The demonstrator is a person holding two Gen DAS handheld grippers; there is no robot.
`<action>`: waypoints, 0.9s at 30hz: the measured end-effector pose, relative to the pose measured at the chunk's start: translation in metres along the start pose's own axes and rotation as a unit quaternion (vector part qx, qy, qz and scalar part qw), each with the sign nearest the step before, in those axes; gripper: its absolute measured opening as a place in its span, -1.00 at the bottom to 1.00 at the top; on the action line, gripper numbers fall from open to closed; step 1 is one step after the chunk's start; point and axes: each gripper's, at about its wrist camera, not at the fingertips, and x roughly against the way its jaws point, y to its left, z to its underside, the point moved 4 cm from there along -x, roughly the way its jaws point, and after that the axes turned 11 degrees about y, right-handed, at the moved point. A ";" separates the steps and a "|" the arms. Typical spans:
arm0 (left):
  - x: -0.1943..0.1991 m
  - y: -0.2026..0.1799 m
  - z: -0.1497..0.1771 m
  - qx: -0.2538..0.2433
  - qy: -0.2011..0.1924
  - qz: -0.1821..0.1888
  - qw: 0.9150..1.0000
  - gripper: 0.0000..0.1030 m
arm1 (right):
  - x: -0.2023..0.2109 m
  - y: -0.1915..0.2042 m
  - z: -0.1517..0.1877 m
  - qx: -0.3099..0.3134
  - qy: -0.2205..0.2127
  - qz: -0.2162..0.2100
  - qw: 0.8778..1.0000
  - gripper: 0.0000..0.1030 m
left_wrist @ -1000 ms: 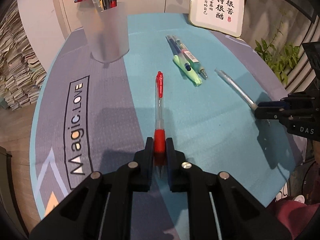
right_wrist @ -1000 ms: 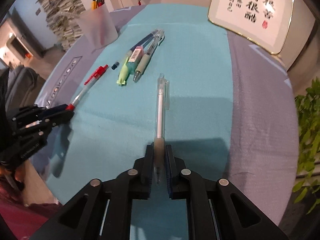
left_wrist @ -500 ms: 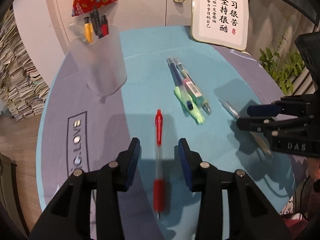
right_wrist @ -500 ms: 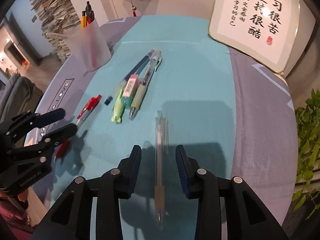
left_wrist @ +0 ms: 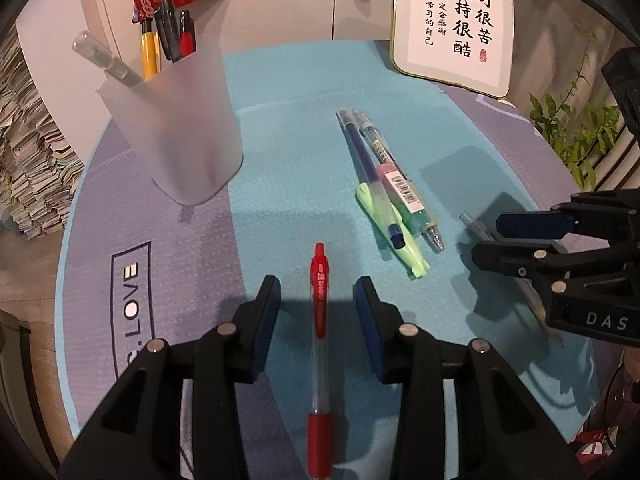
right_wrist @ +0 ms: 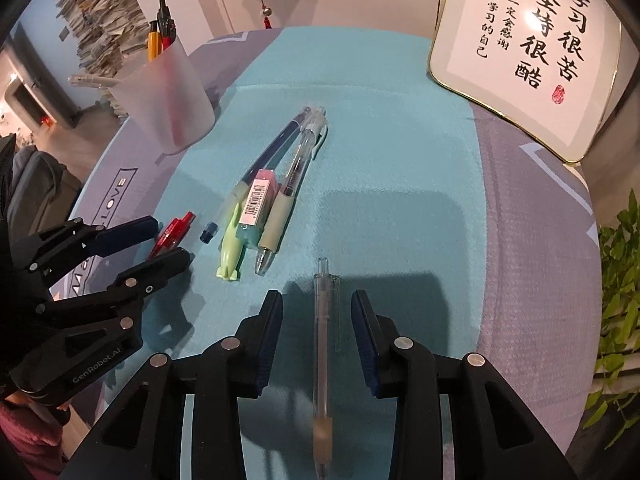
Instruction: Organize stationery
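My left claw (left_wrist: 316,304) stands part open with nothing gripped; its jaws have just been opening, and the red pen (left_wrist: 319,356) lies flat on the mat (left_wrist: 280,152) between the pads, touching neither. My right claw (right_wrist: 316,316) is the same: part open, jaws just opened, the clear pen (right_wrist: 323,360) lying loose between the pads and held by nothing. In the left view the red pen runs from 6 o'clock up toward 12, cap end away from me. In that same view the right claw sits at 3 o'clock. Farther out, at about 1 o'clock, 3 more pens (left_wrist: 384,188) lie bundled side by side: a dark blue one, a clear one with a barcode label, and a pale green one, with a small dark cap (right_wrist: 209,233) beside them in the right view. At 11 o'clock the frosted cup (left_wrist: 176,136) stands upright on the mat, already holding several pens. At 1 o'clock, far back, a framed calligraphy sign (left_wrist: 456,24) leans against the wall. I judge the job partly done: some pens are in the cup, but 5 pens and the loose cap are left on the mat.
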 end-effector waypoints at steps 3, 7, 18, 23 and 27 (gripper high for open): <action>0.000 0.001 -0.001 0.003 -0.003 -0.001 1.000 -0.28 | -0.002 0.000 0.001 -0.001 0.000 0.001 1.000 -0.31; -0.001 0.000 -0.002 0.001 -0.005 -0.003 1.000 -0.30 | -0.004 0.002 0.001 0.006 0.000 0.009 1.000 -0.31; 0.014 -0.003 0.000 0.005 -0.021 0.004 1.000 -0.85 | 0.012 0.002 0.005 -0.003 -0.027 -0.008 1.000 -0.70; 0.031 -0.006 0.001 0.002 -0.041 -0.004 0.999 -0.85 | 0.033 0.007 0.010 0.002 -0.054 -0.013 0.998 -0.70; 0.048 -0.009 0.005 0.003 -0.060 -0.008 0.998 -0.85 | 0.052 0.012 0.016 0.006 -0.078 -0.016 0.997 -0.70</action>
